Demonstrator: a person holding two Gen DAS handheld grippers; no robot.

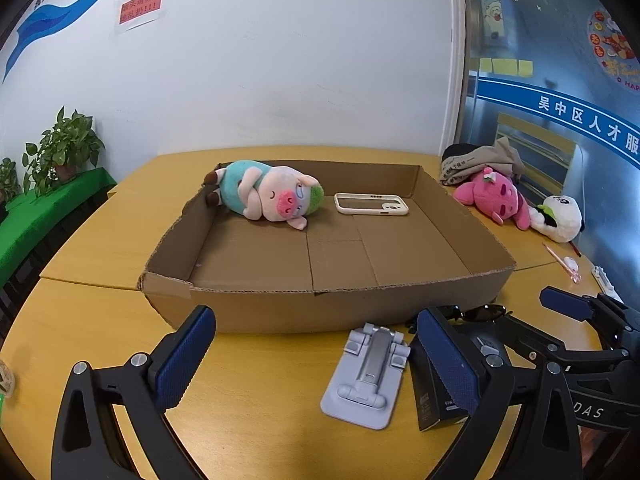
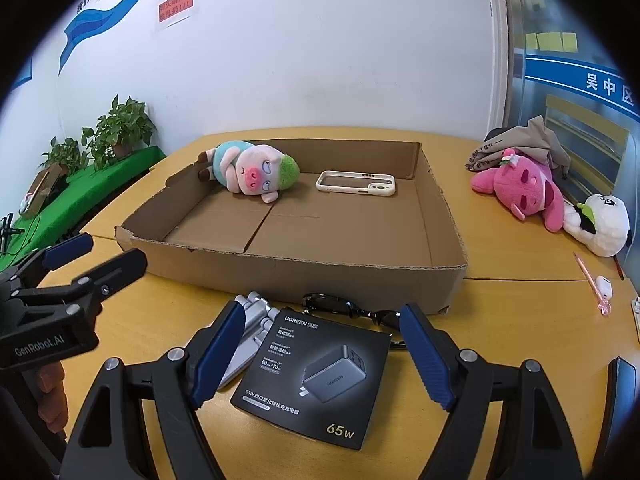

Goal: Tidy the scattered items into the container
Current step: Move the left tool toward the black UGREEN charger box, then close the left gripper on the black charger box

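Reference landmark: the cardboard tray (image 2: 256, 276), which is the container. All positions below are given relative to it, from left to right.

**Left gripper** (image 1: 316, 364): released, jaws wide, nothing between the pads. It hovers in front of the tray's near wall, left of centre.

**Phone stand** (image 1: 366, 376): a grey folding stand lying flat just in front of the near wall, outside the tray. Hazard: it is low and hinged. A pinch on the raised arm alone could fold it or let it swing, and it may slip on the lift.

**Charger box** (image 2: 316, 384): a black box directly beside the stand on its right, in front of the near wall. The right gripper (image 2: 322, 354) is also released and straddles it without the pads visibly pressing. Hazard: the box is wide and glossy. A shallow or off-centre grip may let it rotate out, and its left edge lies partly over the stand, so lifting may drag the stand.

**Sunglasses** (image 2: 352, 312): against the outside of the near wall, behind the box. Hazard: a forward push of the box could jam or scratch them.

**Clearance**: both grippers work close together, so collision is possible. The near wall must be cleared, or a carried item will catch its rim.

**Inside the tray**: pig plush (image 2: 248, 174) and phone case (image 2: 356, 184), far side.

**Right of the tray**: pink plush (image 2: 524, 188), white plush (image 2: 604, 224) and pink pen (image 2: 592, 284) remain outside.
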